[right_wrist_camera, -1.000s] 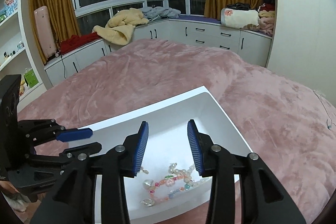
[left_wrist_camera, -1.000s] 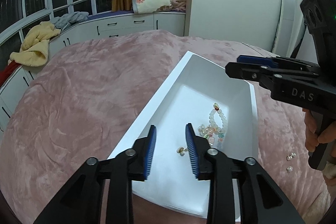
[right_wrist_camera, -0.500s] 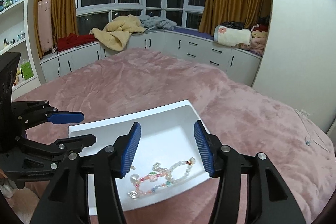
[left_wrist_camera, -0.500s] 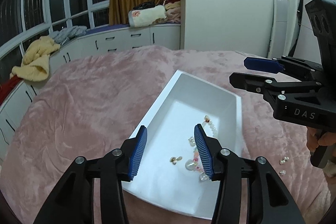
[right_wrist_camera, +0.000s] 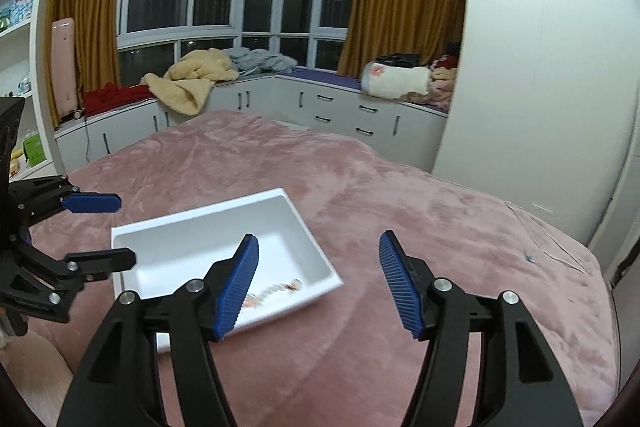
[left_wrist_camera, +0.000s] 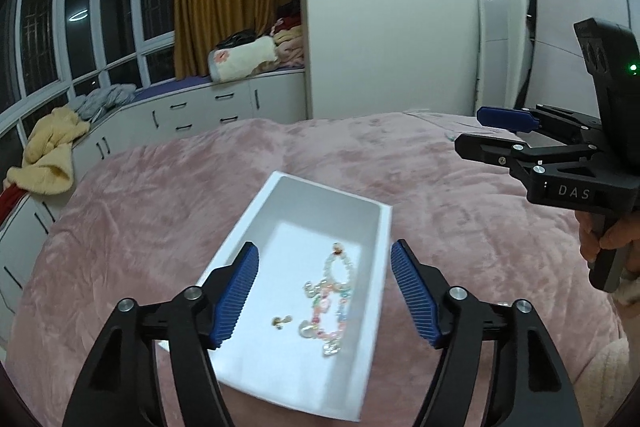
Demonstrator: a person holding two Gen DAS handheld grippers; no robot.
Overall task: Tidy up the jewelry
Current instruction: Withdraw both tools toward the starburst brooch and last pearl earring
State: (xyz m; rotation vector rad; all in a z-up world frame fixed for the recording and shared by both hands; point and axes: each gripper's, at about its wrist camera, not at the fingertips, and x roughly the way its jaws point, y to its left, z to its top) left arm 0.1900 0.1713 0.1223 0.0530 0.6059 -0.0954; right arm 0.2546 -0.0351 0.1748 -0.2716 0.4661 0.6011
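Since a second ago: both claws have drawn up and back from the tray and spread wider, so the tray now reads smaller in each view.

Left claw (left_wrist_camera: 324, 293): lower centre of the left wrist view, blue pads far apart, nothing between them. It hangs above the near end of the white tray (left_wrist_camera: 248, 227), clear of it.

Right claw (right_wrist_camera: 318, 287): lower centre of the right wrist view, equally wide, empty. Its gap frames bare pink bedspread (right_wrist_camera: 400, 203), with the tray off to its left.

Tray: flat on the bedspread, long axis running from the lower centre of the left view up toward the middle, roughly in line with the left claw's reach.

Contents: a beaded bracelet (left_wrist_camera: 334, 301), pastel and pearl-like, lying in loose loops along the tray's long axis, toward the tray's right wall and just inside the left claw's right pad. A small gold-toned earring (left_wrist_camera: 281, 321) beside it, toward the tray's middle, apart from the beads.

Also present: a few small pale pieces (left_wrist_camera: 505, 304) on the bedspread, low right in the left view, largely hidden behind the claw's arm.

Judgement: the left claw is the nearer to the tray's contents, almost directly over them. The loose pieces outside the tray look the likelier remaining work, and they appear to lie on the right claw's side.
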